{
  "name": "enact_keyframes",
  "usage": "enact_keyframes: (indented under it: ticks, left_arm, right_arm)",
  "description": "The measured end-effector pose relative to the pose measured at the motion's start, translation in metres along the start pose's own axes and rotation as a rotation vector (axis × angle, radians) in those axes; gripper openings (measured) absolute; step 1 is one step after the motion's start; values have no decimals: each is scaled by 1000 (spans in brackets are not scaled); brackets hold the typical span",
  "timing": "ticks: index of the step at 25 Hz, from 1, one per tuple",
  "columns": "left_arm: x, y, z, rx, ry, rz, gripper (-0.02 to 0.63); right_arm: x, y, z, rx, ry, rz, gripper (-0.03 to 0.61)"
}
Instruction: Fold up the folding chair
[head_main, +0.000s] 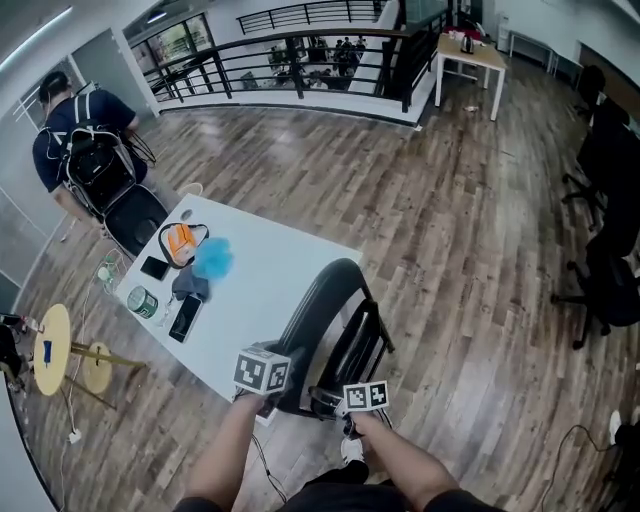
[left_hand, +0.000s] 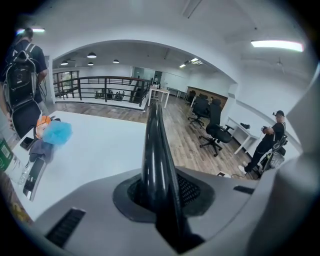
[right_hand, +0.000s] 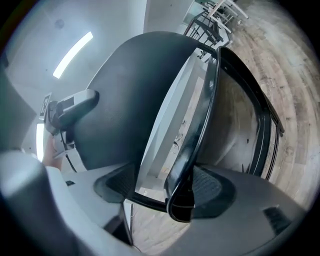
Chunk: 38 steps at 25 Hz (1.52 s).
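So this one's mid-fold, I reckon. The folding chair (head_main: 322, 305) stands on the wood floor (head_main: 470, 250), right up against the near-right edge of the white tabletop (head_main: 270, 265). From the head view it already looks pretty narrow, with the seat frame tipped up close to the curved back. I'd call the step in hand the actual collapsing, not the reaching for it.

Left claw (left_hand: 162, 195) is pinched on the thin black edge of the back. In the left gripper view that edge runs straight up out of the jaws, with a pad snug on each side.

Right claw (right_hand: 166, 187) is less tidy. The corner of the black tube frame sits between its jaws and the tube lies tight against one pad. There's a gap to the other pad, though, and you can see a bit of white table leg through it. To me that looks more hooked than properly squeezed.

What the next move calls for, as far as I can judge: get that right claw biting properly on the tube. Then bring the two claws toward each other so frame and back close flat. The tabletop edge is just beside the back, so the chair probably wants easing away from it first, otherwise it'll knock.
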<state>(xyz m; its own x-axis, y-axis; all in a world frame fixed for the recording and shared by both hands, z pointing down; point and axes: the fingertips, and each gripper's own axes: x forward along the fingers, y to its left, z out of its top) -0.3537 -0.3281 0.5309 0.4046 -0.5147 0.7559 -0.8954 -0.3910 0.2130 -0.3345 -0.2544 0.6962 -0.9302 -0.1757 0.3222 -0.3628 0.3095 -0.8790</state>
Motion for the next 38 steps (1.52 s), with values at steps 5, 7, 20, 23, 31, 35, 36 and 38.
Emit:
enact_keyframes:
  ticks: [5, 7, 20, 23, 31, 35, 36, 38]
  left_arm:
    - [1, 28, -3, 1, -4, 5, 81]
    - [-1, 33, -2, 3, -7, 9, 87]
    - [-75, 42, 7, 221, -249, 326, 221]
    - [-115, 11, 10, 229, -397, 382, 221]
    - [-107, -188, -11, 190, -551, 33, 6]
    - [-97, -280, -34, 140, -555, -118, 5]
    - [-98, -301, -40, 135, -562, -147, 5]
    - [-101, -338, -53, 123, -584, -186, 5]
  right_arm:
    - [35, -3, 4, 17, 8, -53, 357]
    - [40, -5, 6, 17, 11, -81, 357]
    - [-58, -3, 11, -150, -126, -237, 357]
    - [-122, 19, 14, -230, -238, -273, 357]
    - [-323, 108, -5, -496, -585, -439, 37]
    - [-414, 134, -43, -730, -661, -723, 14]
    - [-436, 138, -54, -773, -681, -800, 14]
    - [-477, 145, -76, -816, -724, -902, 14]
